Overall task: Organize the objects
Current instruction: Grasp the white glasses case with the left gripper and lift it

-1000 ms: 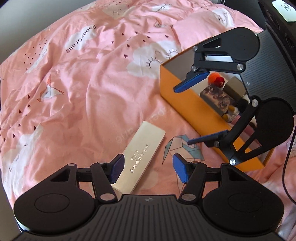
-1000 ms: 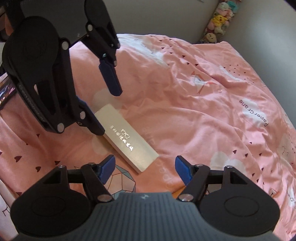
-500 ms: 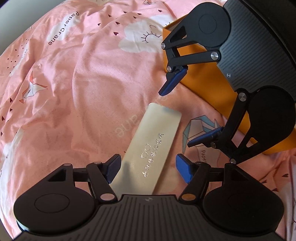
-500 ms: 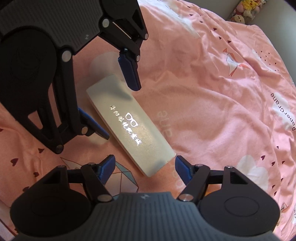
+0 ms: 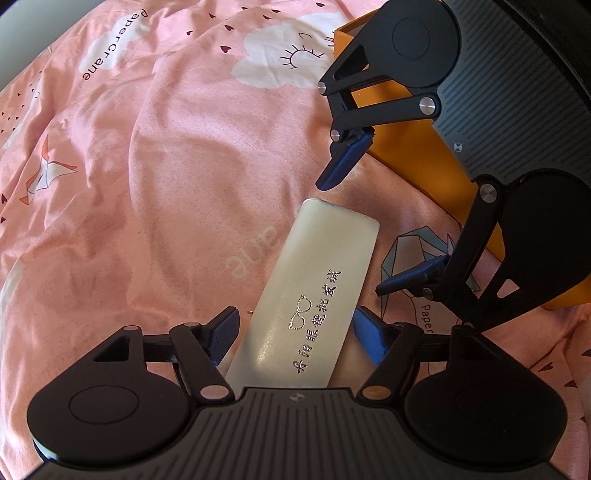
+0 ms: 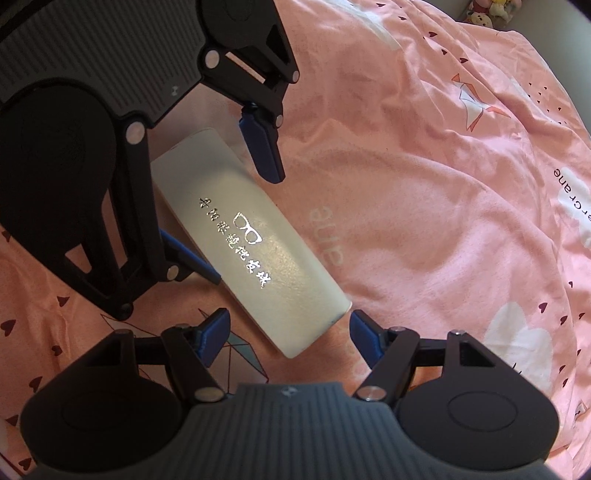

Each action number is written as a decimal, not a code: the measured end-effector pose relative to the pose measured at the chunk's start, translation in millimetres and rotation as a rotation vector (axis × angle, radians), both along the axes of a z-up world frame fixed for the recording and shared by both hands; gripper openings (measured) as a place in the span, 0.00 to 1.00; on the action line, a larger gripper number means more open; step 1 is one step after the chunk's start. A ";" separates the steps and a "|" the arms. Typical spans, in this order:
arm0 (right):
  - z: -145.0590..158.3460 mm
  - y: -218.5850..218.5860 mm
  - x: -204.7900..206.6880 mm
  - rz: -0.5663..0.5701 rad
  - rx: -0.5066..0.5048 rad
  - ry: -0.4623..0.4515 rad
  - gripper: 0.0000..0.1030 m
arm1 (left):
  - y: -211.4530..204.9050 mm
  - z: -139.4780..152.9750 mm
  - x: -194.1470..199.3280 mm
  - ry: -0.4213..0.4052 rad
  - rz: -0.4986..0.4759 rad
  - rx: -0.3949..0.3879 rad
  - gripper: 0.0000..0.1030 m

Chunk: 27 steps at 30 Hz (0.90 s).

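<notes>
1. the left gripper (image 5: 295,334) points steeply down at a pink duvet (image 5: 155,155), its blue pads either side of one end of a cream glasses case (image 5: 314,291). its jaws have just been opening and stand wide, with a slim gap showing at each pad, so nothing is clamped.
2. the glasses case lies flat on the duvet, silver lettering and a small spectacles logo facing up. it runs from between the left gripper's pads away toward the right gripper (image 5: 351,236).
3. in the right wrist view the right gripper (image 6: 290,332) is over the case's other end (image 6: 255,243). one corner of the case lies between its blue pads, clear of both; the jaws are spread apart and hold nothing.
4. in that same view the left gripper (image 6: 243,221) comes in from the upper left, one blue fingertip (image 6: 264,151) just beside the case's long edge, the other (image 6: 192,260) low at the opposite edge; whether either touches the case cannot be told.
5. beyond the case, in the left wrist view, an orange box (image 5: 424,147) sits on the duvet behind the right gripper, mostly hidden by it.
6. farther off the duvet shows white clouds, small dark hearts, origami cranes and the words "paper crane".
7. at the far top corner of the right wrist view, some small plush toys (image 6: 491,11) sit by a wall, blurred.
</notes>
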State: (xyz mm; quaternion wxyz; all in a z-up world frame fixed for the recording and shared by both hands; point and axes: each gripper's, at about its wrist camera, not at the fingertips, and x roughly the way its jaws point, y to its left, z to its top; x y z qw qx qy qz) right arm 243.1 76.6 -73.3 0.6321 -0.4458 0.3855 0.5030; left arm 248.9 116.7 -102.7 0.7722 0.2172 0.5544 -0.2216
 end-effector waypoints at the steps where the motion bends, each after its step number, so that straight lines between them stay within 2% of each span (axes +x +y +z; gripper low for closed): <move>1: -0.8 0.0 0.9 -0.003 -0.002 0.001 0.70 | -0.8 -1.9 1.4 0.005 -0.002 -0.001 0.80; 11: -4.7 -2.9 10.3 -0.025 -0.020 -0.013 0.71 | -3.7 -18.2 18.9 0.077 -0.021 -0.036 0.80; 15: -5.3 -5.8 14.6 -0.041 -0.017 -0.014 0.71 | -3.8 -18.7 21.5 0.097 -0.017 -0.057 0.76; 23: -4.1 -8.3 12.7 -0.048 0.004 0.001 0.71 | -6.0 -8.9 7.3 0.090 -0.002 -0.006 0.74; 27: 0.7 -6.3 7.1 -0.040 0.013 -0.001 0.71 | -0.7 8.1 -2.9 0.067 0.032 0.013 0.74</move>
